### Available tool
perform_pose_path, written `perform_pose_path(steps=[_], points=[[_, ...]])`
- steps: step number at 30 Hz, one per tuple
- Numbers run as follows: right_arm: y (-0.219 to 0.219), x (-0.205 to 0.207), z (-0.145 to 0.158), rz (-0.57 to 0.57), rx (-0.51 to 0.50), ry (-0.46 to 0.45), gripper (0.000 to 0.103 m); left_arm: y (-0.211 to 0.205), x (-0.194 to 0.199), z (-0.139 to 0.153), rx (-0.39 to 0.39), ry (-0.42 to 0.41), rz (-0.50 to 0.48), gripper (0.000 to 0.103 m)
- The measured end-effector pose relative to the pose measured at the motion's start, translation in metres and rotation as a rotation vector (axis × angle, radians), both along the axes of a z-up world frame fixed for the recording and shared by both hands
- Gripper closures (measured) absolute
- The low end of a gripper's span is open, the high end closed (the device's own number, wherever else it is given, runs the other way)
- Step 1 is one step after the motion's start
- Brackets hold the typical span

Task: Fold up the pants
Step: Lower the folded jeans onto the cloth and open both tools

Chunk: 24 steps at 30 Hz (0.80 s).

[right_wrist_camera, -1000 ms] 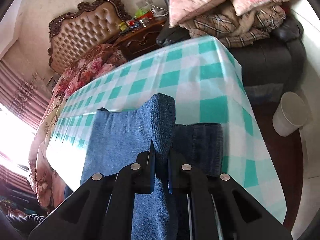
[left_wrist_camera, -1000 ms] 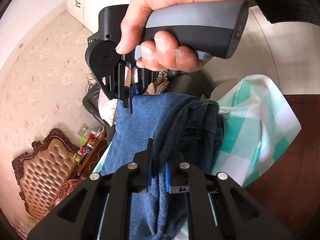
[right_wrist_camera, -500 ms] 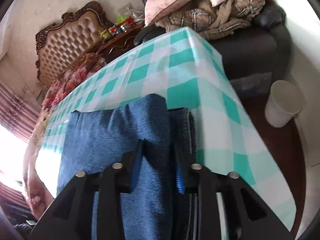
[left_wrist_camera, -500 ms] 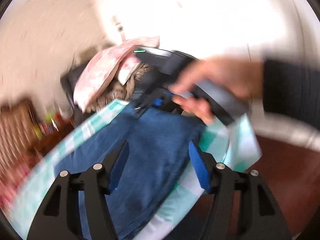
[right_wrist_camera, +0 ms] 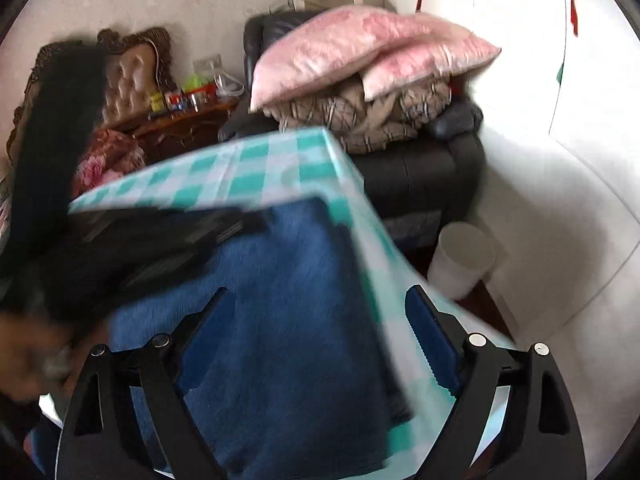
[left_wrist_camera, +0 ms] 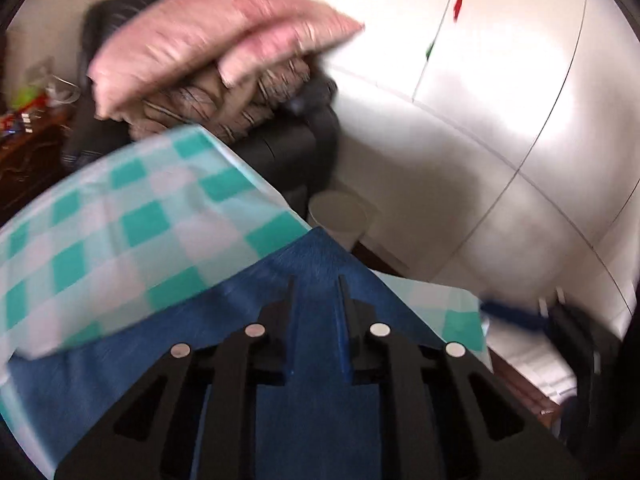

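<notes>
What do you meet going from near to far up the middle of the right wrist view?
Right hand-held gripper, open → folded blue jeans → teal checked tablecloth → plaid blanket → pink pillows.

Black leather armchair (right_wrist_camera: 420,176) at twelve o'clock, heaped with pink pillows (right_wrist_camera: 360,52) and a striped blanket (right_wrist_camera: 372,120), carved tufted headboard (right_wrist_camera: 132,76) at ten, white bin (right_wrist_camera: 464,256) on pale floor at three

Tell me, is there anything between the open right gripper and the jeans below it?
Nothing visible. The right gripper is open directly over the jeans on the checked tablecloth; only the left gripper crosses the far-left part.
</notes>
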State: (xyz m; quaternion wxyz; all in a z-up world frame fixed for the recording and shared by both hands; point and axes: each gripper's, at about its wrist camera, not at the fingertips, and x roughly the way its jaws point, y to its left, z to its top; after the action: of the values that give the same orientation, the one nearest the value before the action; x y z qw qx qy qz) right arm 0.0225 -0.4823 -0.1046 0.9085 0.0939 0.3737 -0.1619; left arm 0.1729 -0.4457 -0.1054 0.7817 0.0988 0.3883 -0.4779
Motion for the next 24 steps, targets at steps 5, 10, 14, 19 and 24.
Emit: perform_pose_path(steps=[5, 10, 14, 19, 24], points=[[-0.006, 0.006, -0.043, -0.038, 0.038, 0.12, 0.02, -0.024, 0.019, -0.03, 0.086, 0.022, 0.005, 0.089], [-0.008, 0.002, -0.052, -0.038, 0.052, 0.105, 0.019, 0.011, 0.008, -0.005, -0.021, 0.015, 0.088, 0.083], [-0.008, 0.003, -0.055, -0.043, 0.054, 0.098, 0.017, 0.05, 0.01, -0.015, 0.017, -0.01, 0.254, 0.074], [-0.006, 0.005, -0.055, -0.045, 0.037, 0.1, 0.016, 0.073, 0.02, -0.042, 0.046, 0.05, 0.276, 0.073], [-0.009, 0.005, -0.055, -0.047, 0.044, 0.102, 0.016, 0.095, 0.0, -0.018, 0.036, -0.017, 0.32, 0.057]])
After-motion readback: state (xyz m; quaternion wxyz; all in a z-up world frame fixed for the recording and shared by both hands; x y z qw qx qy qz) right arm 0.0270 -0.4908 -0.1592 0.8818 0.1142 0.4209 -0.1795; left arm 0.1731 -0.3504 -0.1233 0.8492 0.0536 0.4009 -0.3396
